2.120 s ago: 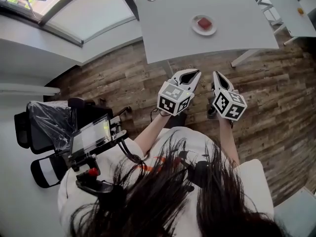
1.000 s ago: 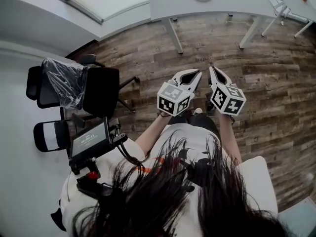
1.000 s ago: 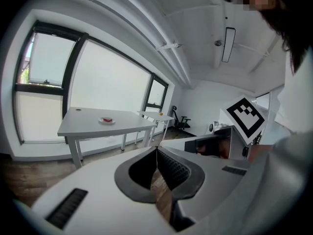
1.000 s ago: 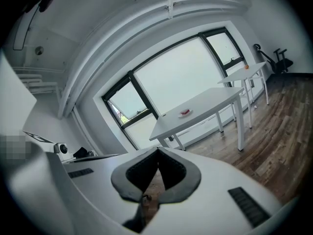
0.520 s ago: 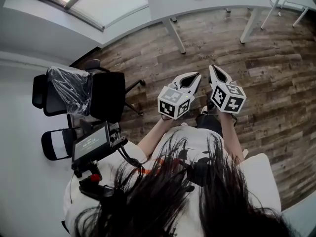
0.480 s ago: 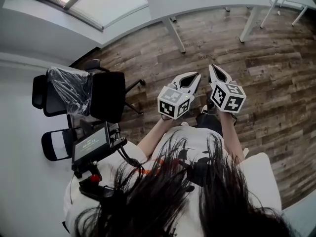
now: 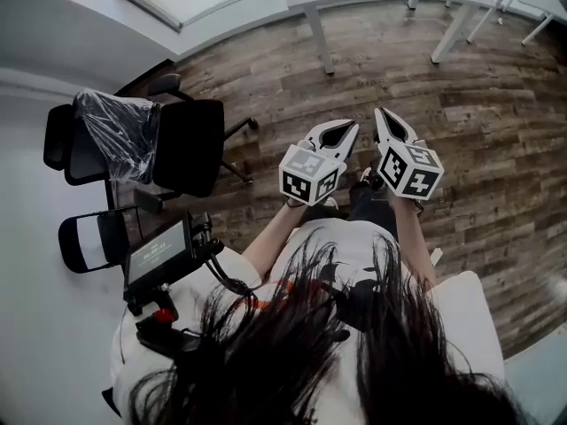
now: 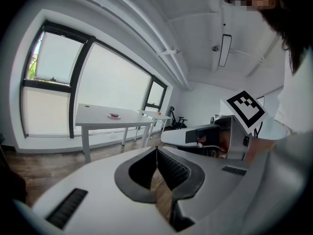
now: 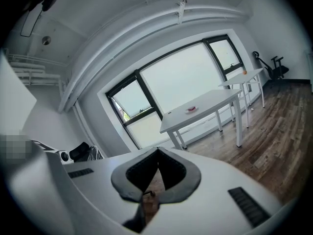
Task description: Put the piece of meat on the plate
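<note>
Meat (image 9: pixel 191 108) is lying on the plate (image 9: pixel 187 111) on the far table (image 9: pixel 215 102), as the task asks; left gripper (image 8: pixel 157 150) and right gripper (image 9: pixel 157 150) are hovering well away (jaws together, empty).

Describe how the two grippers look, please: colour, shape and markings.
Both the left gripper and the right gripper have smooth white shells that taper to a point. The jaws are lined with dark grey ribbed pads. Each carries a white cube with black square markers. The person wears a white top.
</note>
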A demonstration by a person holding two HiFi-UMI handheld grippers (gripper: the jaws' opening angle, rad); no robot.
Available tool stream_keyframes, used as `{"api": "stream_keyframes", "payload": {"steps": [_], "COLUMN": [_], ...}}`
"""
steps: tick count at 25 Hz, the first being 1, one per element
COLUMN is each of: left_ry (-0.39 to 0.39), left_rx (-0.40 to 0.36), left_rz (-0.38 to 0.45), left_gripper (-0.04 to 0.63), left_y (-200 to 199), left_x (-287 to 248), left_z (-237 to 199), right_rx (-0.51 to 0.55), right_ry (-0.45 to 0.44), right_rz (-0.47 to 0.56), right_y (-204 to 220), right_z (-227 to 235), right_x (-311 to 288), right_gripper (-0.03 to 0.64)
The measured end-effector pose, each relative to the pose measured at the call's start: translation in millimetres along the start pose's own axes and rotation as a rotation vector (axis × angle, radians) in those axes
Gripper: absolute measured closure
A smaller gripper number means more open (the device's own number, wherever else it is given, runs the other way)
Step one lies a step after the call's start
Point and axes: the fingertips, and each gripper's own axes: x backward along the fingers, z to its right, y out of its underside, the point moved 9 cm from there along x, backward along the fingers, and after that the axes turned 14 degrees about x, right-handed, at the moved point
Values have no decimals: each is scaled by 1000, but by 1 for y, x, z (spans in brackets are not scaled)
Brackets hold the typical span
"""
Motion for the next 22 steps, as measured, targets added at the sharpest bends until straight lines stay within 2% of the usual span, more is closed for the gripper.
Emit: {"api": "stream_keyframes", "payload": {"steps": [9, 22], "left_ry": [-14, 9], "left_rx": [72, 51], "left_rz": [17, 39], "left_gripper": [588, 589], "left_y": [3, -11], "left_x": [4, 1], "left_z": [-2, 6], "right_rx": [50, 83], "right_ry": [27, 38], "right_rz": [-12, -12], "right_y": [-4, -10], "right_z": [-9, -12], "right_x": [14, 25], "right_gripper": [610, 610]}}
